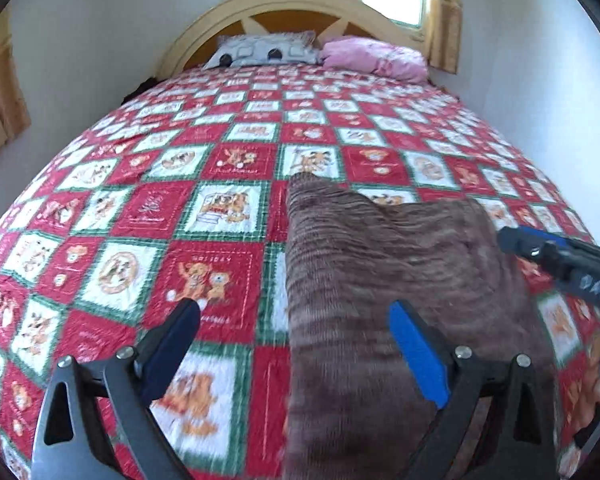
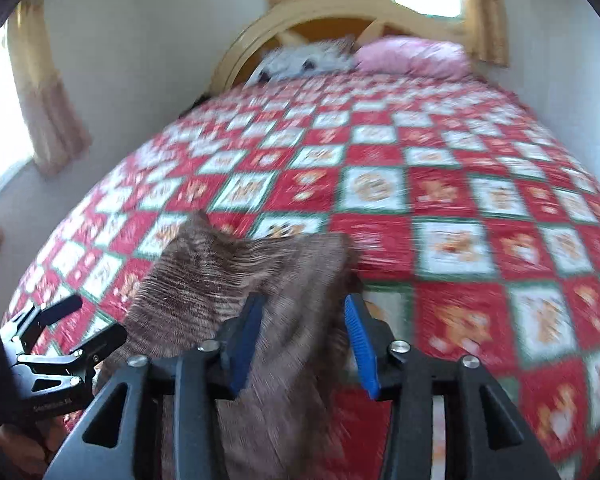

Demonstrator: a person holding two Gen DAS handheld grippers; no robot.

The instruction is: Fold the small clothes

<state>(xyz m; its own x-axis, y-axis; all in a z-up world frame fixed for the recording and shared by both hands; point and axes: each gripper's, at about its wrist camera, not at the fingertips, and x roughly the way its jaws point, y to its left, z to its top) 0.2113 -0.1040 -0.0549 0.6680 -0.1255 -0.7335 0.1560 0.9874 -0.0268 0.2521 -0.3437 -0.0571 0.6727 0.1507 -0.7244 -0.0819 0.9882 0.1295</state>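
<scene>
A brown striped garment lies on the red, white and green patchwork quilt. My left gripper is open wide above the garment's left edge, holding nothing. The right gripper shows in that view at the right edge, over the garment's right side. In the right wrist view the garment runs between the fingers of my right gripper, whose jaws stand apart without pinching it. My left gripper shows there at the lower left, open at the garment's edge.
The quilt covers the whole bed. A grey patterned pillow and a pink pillow lie against the yellow arched headboard. White walls flank the bed, with curtained windows behind and to the left.
</scene>
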